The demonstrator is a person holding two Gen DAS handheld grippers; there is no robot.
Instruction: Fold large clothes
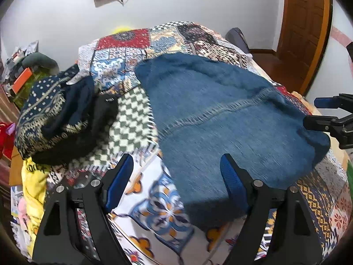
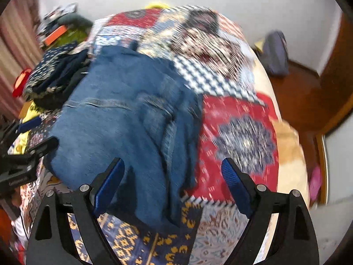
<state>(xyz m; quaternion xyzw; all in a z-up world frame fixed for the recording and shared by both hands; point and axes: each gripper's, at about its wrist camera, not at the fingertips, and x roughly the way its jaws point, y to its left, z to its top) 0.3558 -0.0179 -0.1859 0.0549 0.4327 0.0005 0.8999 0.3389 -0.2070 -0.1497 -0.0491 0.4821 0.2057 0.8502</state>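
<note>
Denim garment [image 1: 220, 119] lying partly folded on the patchwork bed cover [image 1: 123, 66], left claw [image 1: 176, 176] and right claw [image 2: 173, 176] both apart and empty above its near edge: best pinching both corners evenly before folding.

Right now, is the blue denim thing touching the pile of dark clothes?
Cannot tell. In the left wrist view checkered bedspread shows between the blue denim and the dark clothes pile; the blurry right wrist view shows them meeting.
</note>
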